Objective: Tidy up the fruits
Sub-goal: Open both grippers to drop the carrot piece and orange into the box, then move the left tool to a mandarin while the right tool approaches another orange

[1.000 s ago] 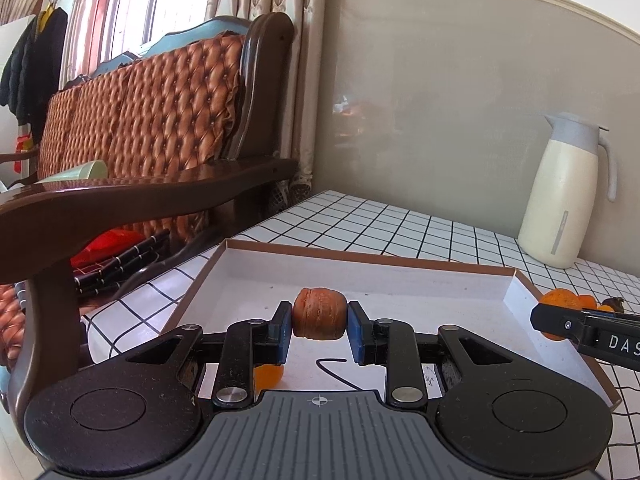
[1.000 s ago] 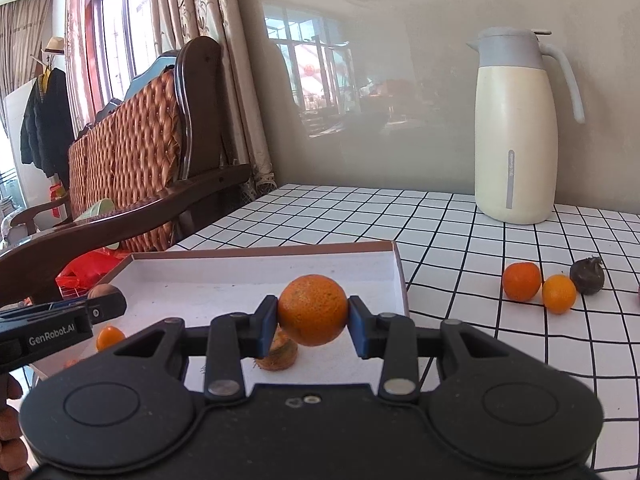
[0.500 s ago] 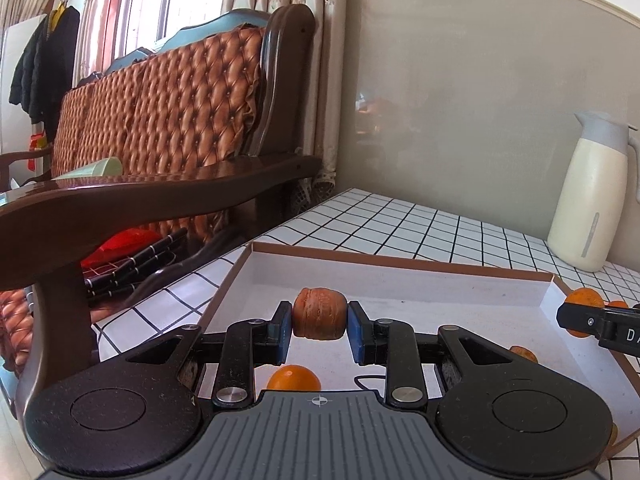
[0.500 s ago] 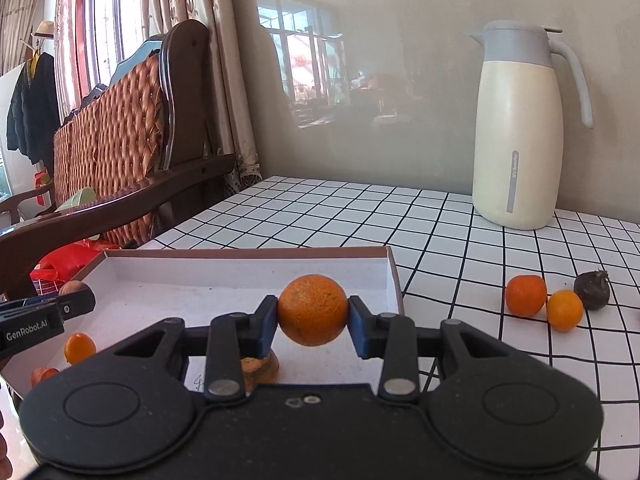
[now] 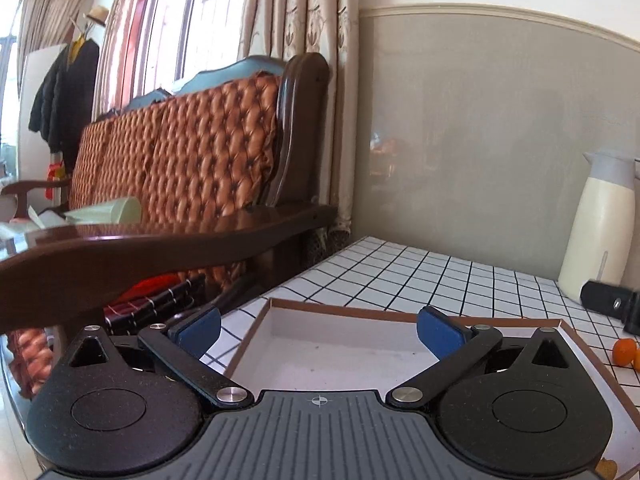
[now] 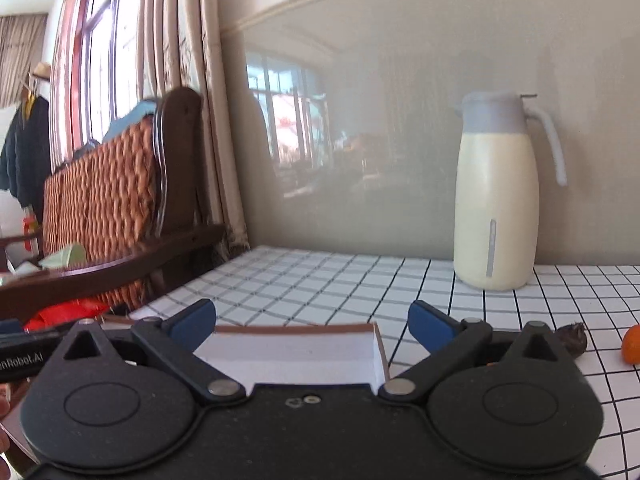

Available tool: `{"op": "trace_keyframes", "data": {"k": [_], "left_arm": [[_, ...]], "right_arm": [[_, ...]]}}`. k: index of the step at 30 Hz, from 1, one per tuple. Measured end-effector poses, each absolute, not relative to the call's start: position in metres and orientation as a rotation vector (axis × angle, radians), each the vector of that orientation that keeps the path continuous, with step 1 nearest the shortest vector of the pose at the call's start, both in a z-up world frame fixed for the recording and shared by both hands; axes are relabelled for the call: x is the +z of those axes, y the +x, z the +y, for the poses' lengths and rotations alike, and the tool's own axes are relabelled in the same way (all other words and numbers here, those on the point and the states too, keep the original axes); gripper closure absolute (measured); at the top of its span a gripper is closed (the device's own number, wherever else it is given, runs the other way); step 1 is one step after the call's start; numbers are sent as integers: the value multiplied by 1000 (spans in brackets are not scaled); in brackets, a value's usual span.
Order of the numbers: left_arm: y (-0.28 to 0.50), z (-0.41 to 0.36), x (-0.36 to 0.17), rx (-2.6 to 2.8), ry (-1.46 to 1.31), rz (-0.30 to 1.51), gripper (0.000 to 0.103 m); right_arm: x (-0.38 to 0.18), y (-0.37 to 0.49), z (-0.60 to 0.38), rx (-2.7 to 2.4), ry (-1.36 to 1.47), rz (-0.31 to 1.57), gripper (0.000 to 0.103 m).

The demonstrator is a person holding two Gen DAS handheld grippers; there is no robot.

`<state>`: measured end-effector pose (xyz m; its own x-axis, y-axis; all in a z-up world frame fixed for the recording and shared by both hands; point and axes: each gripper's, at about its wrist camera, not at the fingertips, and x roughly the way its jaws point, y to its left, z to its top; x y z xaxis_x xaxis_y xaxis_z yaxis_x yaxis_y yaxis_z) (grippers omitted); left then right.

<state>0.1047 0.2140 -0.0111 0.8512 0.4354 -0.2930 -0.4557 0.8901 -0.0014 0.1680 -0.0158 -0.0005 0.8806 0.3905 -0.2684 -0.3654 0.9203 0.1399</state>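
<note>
- Claws are both opening over the box (image 5: 344, 350): left claw (image 5: 318, 330) and right claw (image 6: 312, 326) are gaping with nothing between their pads.
- Oranges (image 5: 625, 351) are sitting on the counter (image 6: 320, 280), right of the box, nearer the right claw.

Cream thermos jug (image 6: 496, 196) with grey lid and handle, upright at the back of the counter (image 6: 320, 280), close against the glossy grey wall panel (image 6: 360, 140). White counter surface with a black grid. To the left, just beside the counter edge, a dark wooden sofa (image 5: 180, 152) with tufted orange-brown back cushion and broad polished armrest (image 5: 160, 240). Pale green cup (image 5: 108, 210) lying on that armrest. Red item and checked black cloth (image 5: 160, 300) on the seat below. Beige patterned curtains (image 5: 304, 20) beside a red-framed window (image 5: 172, 32). Dark coats (image 5: 64, 88) hanging at far left, a straw hat (image 5: 98, 14) above them.
</note>
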Motion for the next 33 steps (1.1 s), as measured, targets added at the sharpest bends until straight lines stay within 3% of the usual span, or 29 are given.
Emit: {"op": "trace_keyframes", "data": {"k": [7, 18, 33], "left_arm": [[94, 211, -4, 470, -75, 277, 0], [85, 192, -4, 469, -64, 284, 0], [98, 102, 0, 268, 21, 288, 0]], "right_arm": [[12, 159, -40, 456, 152, 240, 6], [12, 152, -66, 490, 186, 297, 6], [7, 147, -134, 390, 235, 360, 6]]}}
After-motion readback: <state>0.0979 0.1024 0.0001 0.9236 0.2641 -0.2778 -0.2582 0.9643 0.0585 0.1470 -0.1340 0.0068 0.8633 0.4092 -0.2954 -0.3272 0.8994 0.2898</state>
